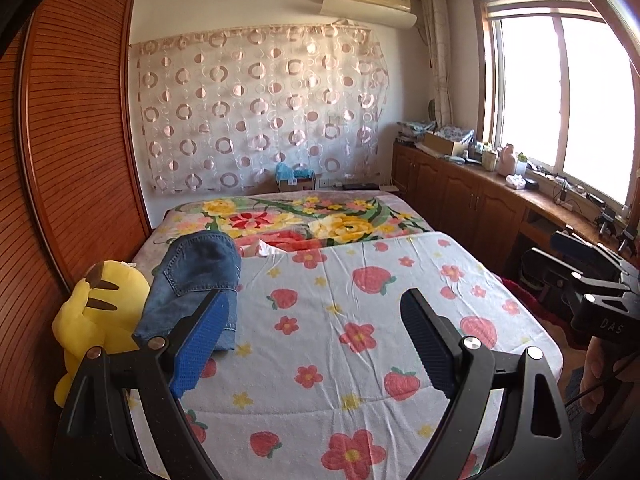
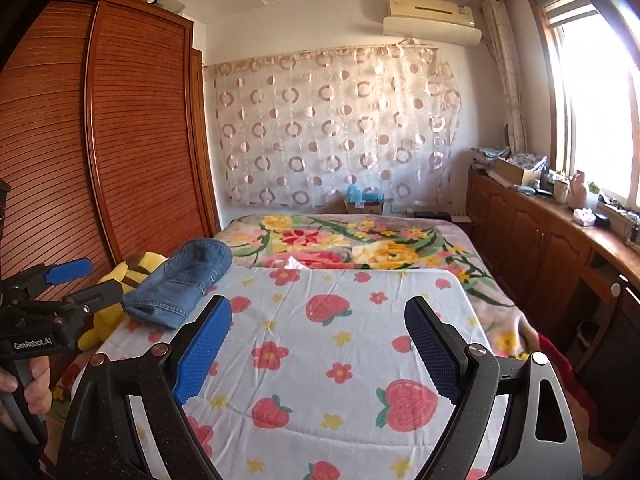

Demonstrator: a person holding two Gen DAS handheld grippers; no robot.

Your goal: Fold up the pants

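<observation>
The blue denim pants point(image 1: 196, 280) lie folded in a compact bundle at the left edge of the strawberry-print sheet point(image 1: 340, 340), partly on a yellow plush toy point(image 1: 96, 320). They also show in the right wrist view point(image 2: 184, 280). My left gripper point(image 1: 316, 312) is open and empty, held above the sheet to the right of the pants. My right gripper point(image 2: 320, 320) is open and empty over the middle of the sheet point(image 2: 340, 344). The left gripper also shows at the left of the right wrist view point(image 2: 86, 280), near the pants.
A floral blanket point(image 1: 320, 220) covers the far half of the bed. A wooden slatted wardrobe point(image 1: 72, 140) stands along the left. Wooden cabinets point(image 1: 460, 188) with clutter run under the window on the right. The plush toy also shows in the right wrist view point(image 2: 120, 280).
</observation>
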